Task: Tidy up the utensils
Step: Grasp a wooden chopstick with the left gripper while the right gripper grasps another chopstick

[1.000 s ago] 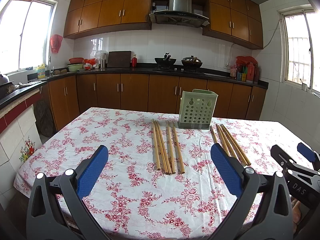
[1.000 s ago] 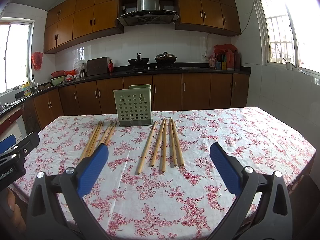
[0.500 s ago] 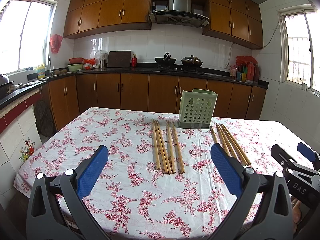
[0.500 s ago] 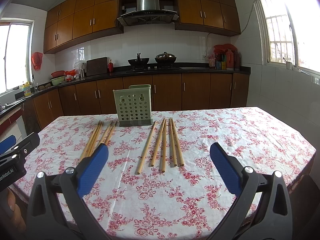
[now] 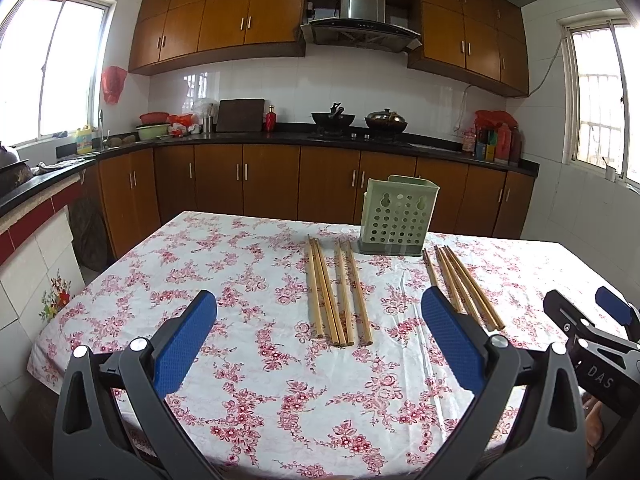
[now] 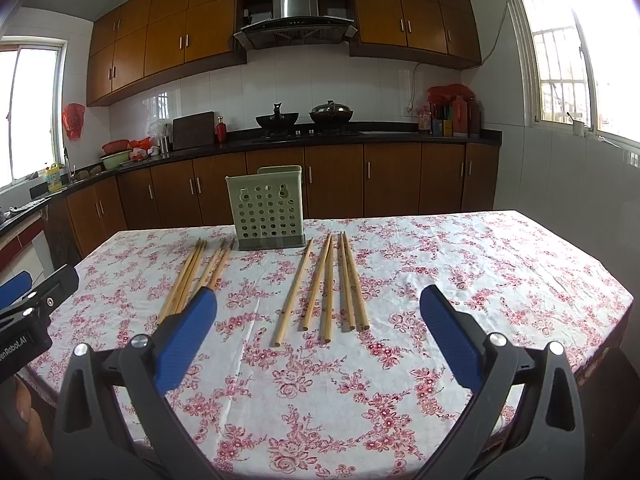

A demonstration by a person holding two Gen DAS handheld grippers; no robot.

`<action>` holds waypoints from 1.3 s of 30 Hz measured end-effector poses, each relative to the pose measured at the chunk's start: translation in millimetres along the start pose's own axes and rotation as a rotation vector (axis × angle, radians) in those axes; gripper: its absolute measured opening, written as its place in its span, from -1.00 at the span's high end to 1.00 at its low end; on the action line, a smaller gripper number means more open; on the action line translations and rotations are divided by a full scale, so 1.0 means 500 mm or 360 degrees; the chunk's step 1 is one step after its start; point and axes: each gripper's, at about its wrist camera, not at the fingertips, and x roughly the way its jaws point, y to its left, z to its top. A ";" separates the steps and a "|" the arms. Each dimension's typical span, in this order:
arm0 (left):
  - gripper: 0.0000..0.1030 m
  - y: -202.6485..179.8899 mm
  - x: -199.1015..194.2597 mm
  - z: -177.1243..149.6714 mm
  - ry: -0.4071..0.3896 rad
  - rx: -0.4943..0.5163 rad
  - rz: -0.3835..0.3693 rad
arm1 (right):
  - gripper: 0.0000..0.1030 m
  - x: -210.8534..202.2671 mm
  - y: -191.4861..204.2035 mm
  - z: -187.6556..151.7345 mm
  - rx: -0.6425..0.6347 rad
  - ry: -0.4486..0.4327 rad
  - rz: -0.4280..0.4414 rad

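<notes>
Two groups of wooden chopsticks lie on the flowered tablecloth. One group of several chopsticks (image 5: 338, 292) (image 6: 192, 274) lies left of a pale green perforated holder (image 5: 396, 216) (image 6: 266, 208). The other group (image 5: 460, 284) (image 6: 328, 288) lies to its right. The holder stands upright at the far side. My left gripper (image 5: 318, 344) hovers open above the near table edge, nothing between its blue pads. My right gripper (image 6: 318, 342) is open too, short of the right group. Each gripper shows at the other view's edge (image 5: 592, 340) (image 6: 24, 308).
The table (image 5: 192, 264) carries a white cloth with red flowers. Brown kitchen cabinets and a dark counter with pots, bottles and bowls run behind it. Windows flank the room. A tiled wall stands at the right.
</notes>
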 end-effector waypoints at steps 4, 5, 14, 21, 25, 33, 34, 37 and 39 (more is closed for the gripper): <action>-0.97 0.014 0.009 -0.007 0.0023 -0.0004 0.0008 | -0.92 0.014 -0.002 -0.007 0.0014 0.0031 0.0001; -0.97 0.014 0.013 -0.008 0.0029 -0.0004 0.0011 | -0.92 0.017 -0.004 -0.005 0.0014 0.0033 -0.0001; -0.97 0.035 0.099 -0.005 0.0209 -0.0027 0.0069 | -0.86 0.111 -0.034 0.008 0.0008 0.0202 -0.0066; -0.96 0.078 0.208 0.009 0.0452 -0.0100 0.0058 | -0.29 0.277 -0.109 0.019 0.0151 0.0564 -0.0053; -0.71 0.078 0.263 0.015 0.0538 -0.0067 0.0040 | 0.19 0.366 -0.127 0.016 0.0168 0.0726 -0.0012; -0.37 0.080 0.361 0.004 0.0733 -0.0058 -0.0014 | 0.49 0.471 -0.123 -0.008 0.0123 0.0868 -0.0030; -0.34 0.078 0.368 0.001 0.0748 -0.0050 -0.0021 | 0.49 0.472 -0.119 -0.008 0.0107 0.0860 -0.0033; -0.23 0.075 0.388 -0.003 0.0791 -0.0057 -0.0049 | 0.57 0.480 -0.107 -0.010 0.0044 0.0847 -0.0048; -0.10 0.071 0.402 -0.006 0.0825 -0.0070 -0.0079 | 0.81 0.481 -0.103 -0.008 -0.0036 0.0834 -0.0097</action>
